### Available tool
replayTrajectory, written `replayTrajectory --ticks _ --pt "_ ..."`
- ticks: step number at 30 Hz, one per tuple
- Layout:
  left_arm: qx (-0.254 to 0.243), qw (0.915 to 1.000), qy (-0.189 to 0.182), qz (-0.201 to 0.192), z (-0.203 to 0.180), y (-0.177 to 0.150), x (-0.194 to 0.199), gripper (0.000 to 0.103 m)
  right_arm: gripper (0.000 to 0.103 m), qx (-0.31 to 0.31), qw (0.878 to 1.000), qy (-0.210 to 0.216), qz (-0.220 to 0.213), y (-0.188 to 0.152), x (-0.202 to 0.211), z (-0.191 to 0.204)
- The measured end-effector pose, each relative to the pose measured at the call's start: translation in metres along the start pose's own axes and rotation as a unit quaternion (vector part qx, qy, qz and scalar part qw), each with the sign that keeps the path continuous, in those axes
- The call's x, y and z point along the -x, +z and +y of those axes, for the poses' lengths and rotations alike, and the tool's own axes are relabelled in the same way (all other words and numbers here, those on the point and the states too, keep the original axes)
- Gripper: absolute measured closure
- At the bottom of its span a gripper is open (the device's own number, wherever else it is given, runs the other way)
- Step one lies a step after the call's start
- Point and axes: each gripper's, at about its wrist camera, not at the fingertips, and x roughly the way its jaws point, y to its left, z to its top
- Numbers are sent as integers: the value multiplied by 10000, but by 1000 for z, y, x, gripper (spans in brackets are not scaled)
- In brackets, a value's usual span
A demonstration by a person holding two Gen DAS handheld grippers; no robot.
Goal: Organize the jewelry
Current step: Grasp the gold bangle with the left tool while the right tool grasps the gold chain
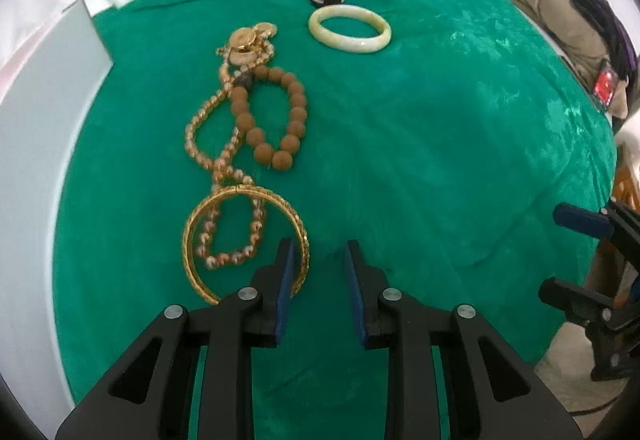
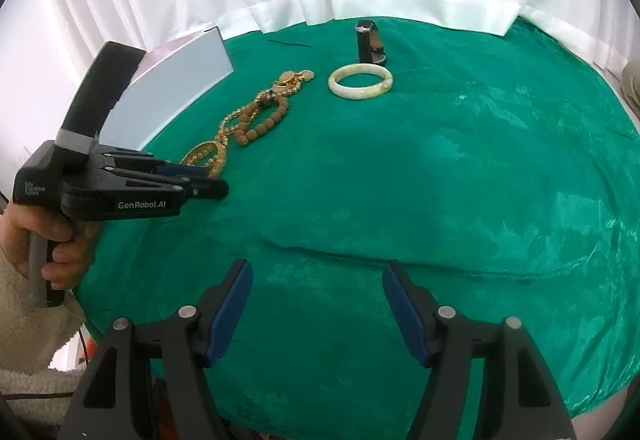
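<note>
Left gripper (image 1: pixel 318 260) part open, empty, beside gold bangle (image 1: pixel 244 240) lying over beaded necklace (image 1: pixel 224 159). Judged rigid, light, slippery; best pinched across rim. Right gripper (image 2: pixel 316 284) wide open, empty.

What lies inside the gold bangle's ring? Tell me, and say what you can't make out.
Inside the gold bangle lies the end loop of the gold bead necklace on green cloth. The left gripper, jaws open, covers the bangle's right edge, so what is there is hidden.

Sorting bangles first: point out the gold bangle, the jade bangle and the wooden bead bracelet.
gold bangle (image 1: pixel 191 240), left wrist view, left rim.
jade bangle (image 1: pixel 349 41), left wrist view, near rim.
wooden bead bracelet (image 1: pixel 298 101), left wrist view, right-side bead.
</note>
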Motion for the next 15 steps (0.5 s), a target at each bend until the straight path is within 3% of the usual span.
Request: replayTrajectory --ticks 1,2,4,11,15 --pt "71 10000 59 -1 0 0 0 97 34 -31 10000 13 -5 0 0 -2" --pt "165 9998 96 0 1 1 0 99 34 -41 10000 18 -13 0 1 -2" --pt "538 9985 -36 -21 13 -3 3 101 34 -42 10000 15 -48 0 3 -3" --pt "1257 9898 339 -578 41 -41 55 101 34 -66 9999 43 -83 12 6 -6" --pt "1631 9819 558 -780 58 -64 78 101 34 -379 9965 735 112 37 -6 -2"
